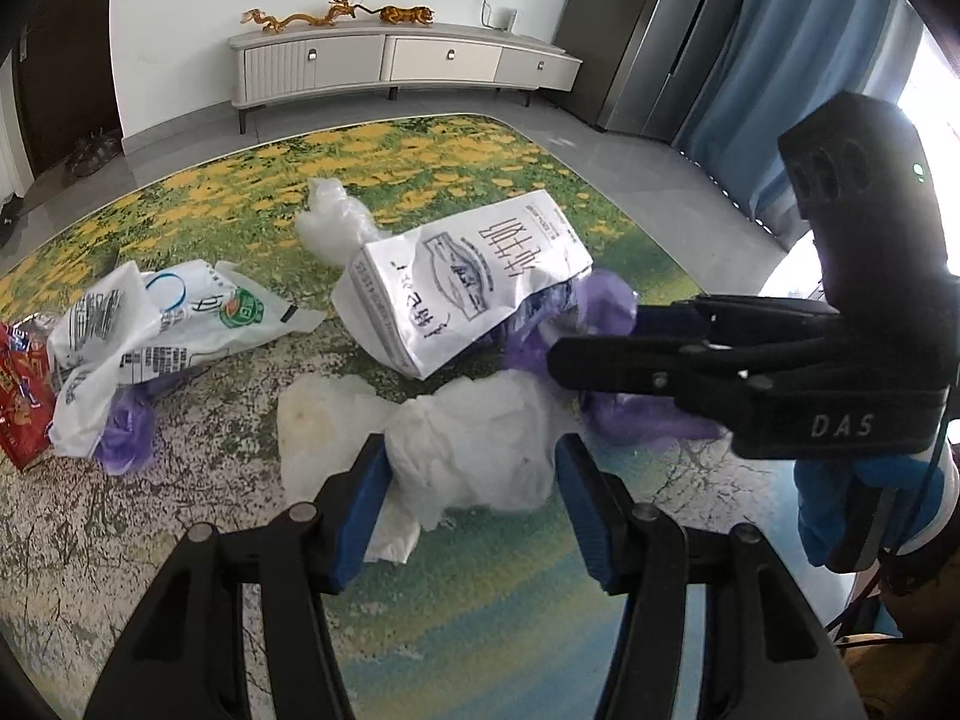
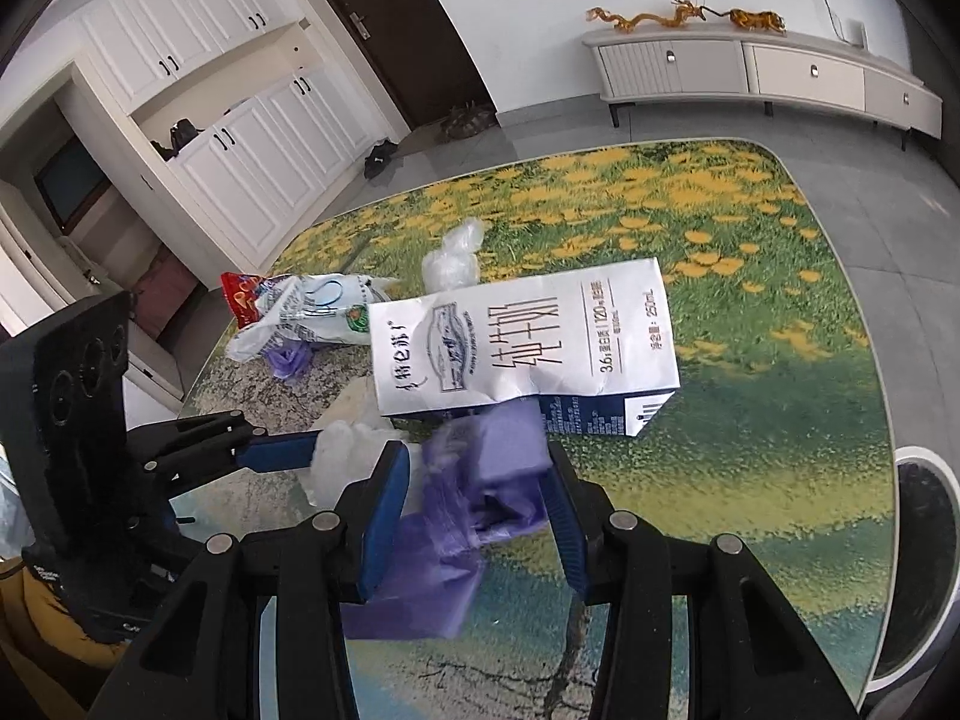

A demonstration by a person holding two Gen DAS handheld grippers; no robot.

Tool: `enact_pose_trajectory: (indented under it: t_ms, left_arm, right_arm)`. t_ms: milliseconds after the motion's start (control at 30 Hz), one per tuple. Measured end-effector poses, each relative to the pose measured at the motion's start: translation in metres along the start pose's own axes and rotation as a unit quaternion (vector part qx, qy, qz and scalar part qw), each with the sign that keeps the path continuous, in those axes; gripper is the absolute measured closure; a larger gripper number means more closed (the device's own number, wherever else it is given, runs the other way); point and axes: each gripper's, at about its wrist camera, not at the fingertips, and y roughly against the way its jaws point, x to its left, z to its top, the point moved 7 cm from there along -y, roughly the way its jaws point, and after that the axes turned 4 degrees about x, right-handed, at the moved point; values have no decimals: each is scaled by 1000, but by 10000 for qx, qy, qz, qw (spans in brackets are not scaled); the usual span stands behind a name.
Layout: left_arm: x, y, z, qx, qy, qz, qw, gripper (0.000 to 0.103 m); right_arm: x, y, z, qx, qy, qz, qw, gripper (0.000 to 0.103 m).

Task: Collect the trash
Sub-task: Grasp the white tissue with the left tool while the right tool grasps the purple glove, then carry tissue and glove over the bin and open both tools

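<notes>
Trash lies on a flower-print table [image 1: 180,540]. My left gripper [image 1: 471,471] is open with its fingers on either side of a crumpled white tissue wad [image 1: 474,450]. My right gripper [image 2: 477,492] is open around a crumpled purple plastic bag [image 2: 480,480]; it shows in the left wrist view [image 1: 591,354] reaching in from the right at the purple bag [image 1: 606,306]. A crushed white milk carton [image 1: 474,282] lies behind, also in the right wrist view [image 2: 516,342]. A white printed plastic bag [image 1: 156,324] and a red snack wrapper [image 1: 18,396] lie at the left.
A clear plastic wad [image 1: 333,216] sits at the back of the table. A second purple scrap [image 1: 126,432] lies under the white bag. A round dark bin [image 2: 918,564] stands off the table's right edge. A TV cabinet [image 1: 402,63] stands against the far wall.
</notes>
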Motion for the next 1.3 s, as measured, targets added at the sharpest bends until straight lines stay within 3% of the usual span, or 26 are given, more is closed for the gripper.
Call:
enact_pose_trajectory:
  t_ms: [167,333,700,1033,1300]
  left_arm:
    - [0,-3,1,39,-9,65,10000,76]
    - [0,7,0,-111,115,79,9998,83]
    - [2,70,-8,-646,452,155,9968,84]
    - [7,143,-24,-1240,794,419,9882,84]
    - [-12,164,-21,-1398,840,398,9858,84]
  right_arm:
    - [-4,3,-3,-49,-90,150,9998,66]
    - [-2,15,-5,-177,-87,193,9996,69]
    - [15,67,-13,-601,-12,250,9979,70]
    - [36,130,-26,-1109,206,265,9933,70]
    - [21,179,-40,-1532,156,134,9880,70]
